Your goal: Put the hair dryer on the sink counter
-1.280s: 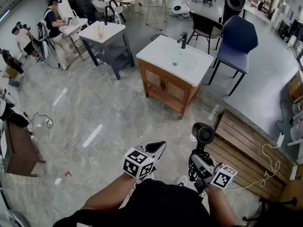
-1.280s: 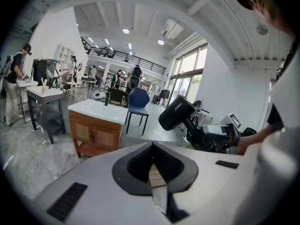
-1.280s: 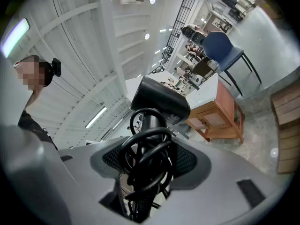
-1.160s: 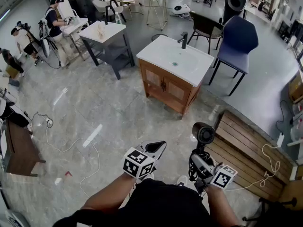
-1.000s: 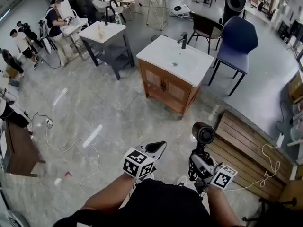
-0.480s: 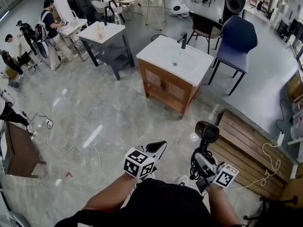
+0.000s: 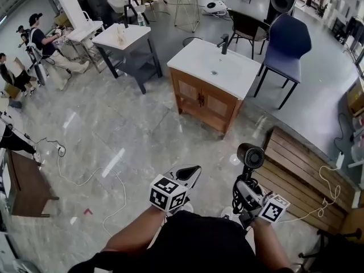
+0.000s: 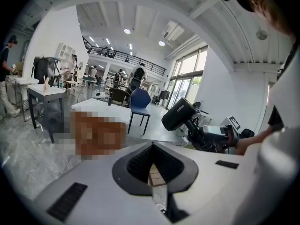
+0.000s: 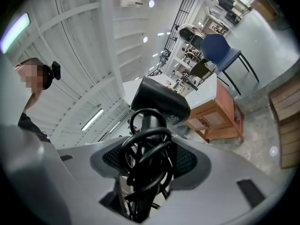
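Observation:
The black hair dryer stands upright in my right gripper, which is shut on its handle and the cord coiled round it. In the right gripper view the dryer's head rises over the jaws, with the wooden vanity behind. The white sink counter with a dark faucet is across the floor ahead, well apart from both grippers. My left gripper is shut and holds nothing; its jaws meet in a thin slit. The left gripper view shows the dryer to its right.
A blue chair and a dark chair stand behind the vanity. To its left is a grey table with a white top. On my right lies a slatted wooden platform. Cables trail on the floor and people stand far left.
Both grippers have shifted a little toward the vanity, the dryer still held upright in the right one. The people at the far left have moved about.

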The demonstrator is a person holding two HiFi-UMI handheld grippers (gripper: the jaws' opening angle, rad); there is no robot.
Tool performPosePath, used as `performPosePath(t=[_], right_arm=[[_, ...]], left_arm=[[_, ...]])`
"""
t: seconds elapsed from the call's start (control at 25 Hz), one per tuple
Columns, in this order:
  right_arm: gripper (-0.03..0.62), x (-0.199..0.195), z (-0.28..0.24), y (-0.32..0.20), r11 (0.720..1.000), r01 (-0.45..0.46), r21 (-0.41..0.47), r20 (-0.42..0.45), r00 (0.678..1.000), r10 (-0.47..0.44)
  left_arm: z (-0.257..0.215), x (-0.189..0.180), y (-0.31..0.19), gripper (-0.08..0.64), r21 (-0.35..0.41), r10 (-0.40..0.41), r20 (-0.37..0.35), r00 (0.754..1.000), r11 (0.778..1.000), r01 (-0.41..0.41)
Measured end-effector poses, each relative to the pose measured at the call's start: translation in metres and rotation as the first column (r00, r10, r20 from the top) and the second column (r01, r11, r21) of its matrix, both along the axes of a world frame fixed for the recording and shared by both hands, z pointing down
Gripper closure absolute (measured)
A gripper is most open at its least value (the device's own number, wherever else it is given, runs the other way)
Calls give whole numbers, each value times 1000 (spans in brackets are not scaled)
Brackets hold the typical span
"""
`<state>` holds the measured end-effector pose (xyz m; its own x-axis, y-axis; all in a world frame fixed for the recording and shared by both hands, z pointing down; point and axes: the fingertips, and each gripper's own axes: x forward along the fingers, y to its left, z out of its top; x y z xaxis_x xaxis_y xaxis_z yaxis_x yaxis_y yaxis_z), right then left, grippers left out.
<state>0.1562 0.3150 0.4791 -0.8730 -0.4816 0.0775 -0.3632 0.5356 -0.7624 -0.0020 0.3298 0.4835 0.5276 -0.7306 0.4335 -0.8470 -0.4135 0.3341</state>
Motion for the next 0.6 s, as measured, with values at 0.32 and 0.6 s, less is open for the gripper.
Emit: performPosePath(t=[0.32, 0.6], right_arm=[[342, -37, -6, 4, 998, -57, 19, 10, 998, 57], [342, -58, -2, -3, 997, -76, -6, -5, 997, 76]], left_arm=[[12, -50, 14, 558, -24, 24, 14, 1000, 999, -24], [20, -76, 10, 558, -34, 28, -8, 1000, 999, -28]])
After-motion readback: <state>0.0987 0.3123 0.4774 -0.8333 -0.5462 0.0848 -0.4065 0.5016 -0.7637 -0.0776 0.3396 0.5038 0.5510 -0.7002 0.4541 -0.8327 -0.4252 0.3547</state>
